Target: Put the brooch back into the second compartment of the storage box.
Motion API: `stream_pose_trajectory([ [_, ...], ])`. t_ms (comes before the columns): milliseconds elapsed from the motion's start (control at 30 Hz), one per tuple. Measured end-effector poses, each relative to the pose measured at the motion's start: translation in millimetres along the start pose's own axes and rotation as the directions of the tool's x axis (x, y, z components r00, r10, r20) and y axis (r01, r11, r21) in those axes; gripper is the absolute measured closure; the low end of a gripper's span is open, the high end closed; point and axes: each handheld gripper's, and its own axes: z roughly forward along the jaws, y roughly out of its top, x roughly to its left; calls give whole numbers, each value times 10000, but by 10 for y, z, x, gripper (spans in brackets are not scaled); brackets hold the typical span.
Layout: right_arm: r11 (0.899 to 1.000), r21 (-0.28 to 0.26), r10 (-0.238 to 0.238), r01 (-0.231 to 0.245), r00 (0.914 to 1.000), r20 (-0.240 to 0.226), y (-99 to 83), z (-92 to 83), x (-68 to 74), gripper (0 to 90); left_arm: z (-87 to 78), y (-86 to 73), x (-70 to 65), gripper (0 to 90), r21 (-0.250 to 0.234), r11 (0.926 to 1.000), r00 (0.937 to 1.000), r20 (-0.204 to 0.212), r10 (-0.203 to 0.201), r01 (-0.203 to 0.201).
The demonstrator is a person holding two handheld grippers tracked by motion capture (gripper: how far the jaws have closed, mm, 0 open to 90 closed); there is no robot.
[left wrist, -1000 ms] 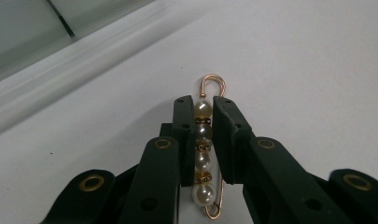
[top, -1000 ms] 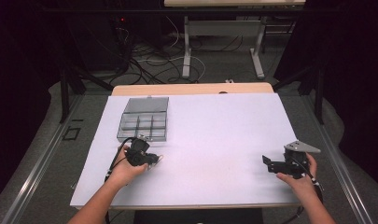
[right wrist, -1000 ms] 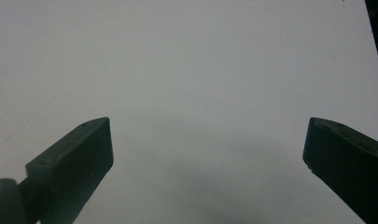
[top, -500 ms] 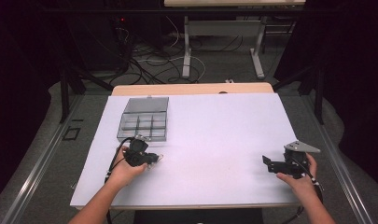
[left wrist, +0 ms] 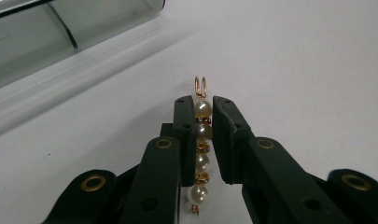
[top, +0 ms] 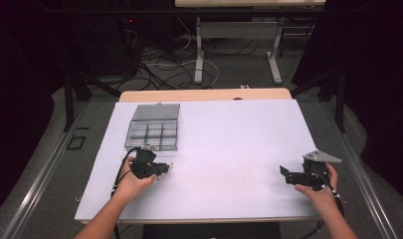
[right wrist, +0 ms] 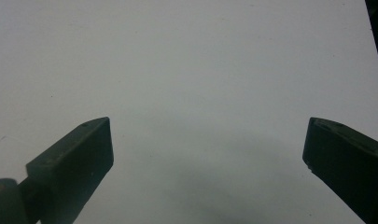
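— Pearl earring [left wrist: 201, 140] first: where does it sit?

— Clamped in the left tool [left wrist: 199, 103], in the left gripper view. Its two black jaws press on the string of pearls from both sides, and the gold wire loop sticks out past their tips. The earring lies lengthwise along the jaws, with gold spacers between the pearls.

— And from the high view?

— There the left tool [top: 161, 169] rests low over the white bench [top: 239, 144], near its front left part, held in the person's left hand [top: 132, 181]. A little glint shows at its tip; too small to make out more.

— The right tool?

— Jaws wide apart with nothing between them, over bare bench surface in the right gripper view [right wrist: 207, 140]. In the high view it [top: 287, 174] sits near the front right edge, in the right hand [top: 321, 191], well apart from the left one.

— Anything farther back?

— A clear compartment box [top: 153, 130] with its lid open, just beyond the left tool. Its wall shows at the top left of the left gripper view [left wrist: 60, 32].
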Motion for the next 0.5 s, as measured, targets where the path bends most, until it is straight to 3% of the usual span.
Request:
stream_pose_trajectory([
  [500, 10000, -54, 73, -74, 9999, -97, 4, -8, 5, 12, -91, 31, -49, 804, -696, 9974, 9997, -130, 187, -196],
])
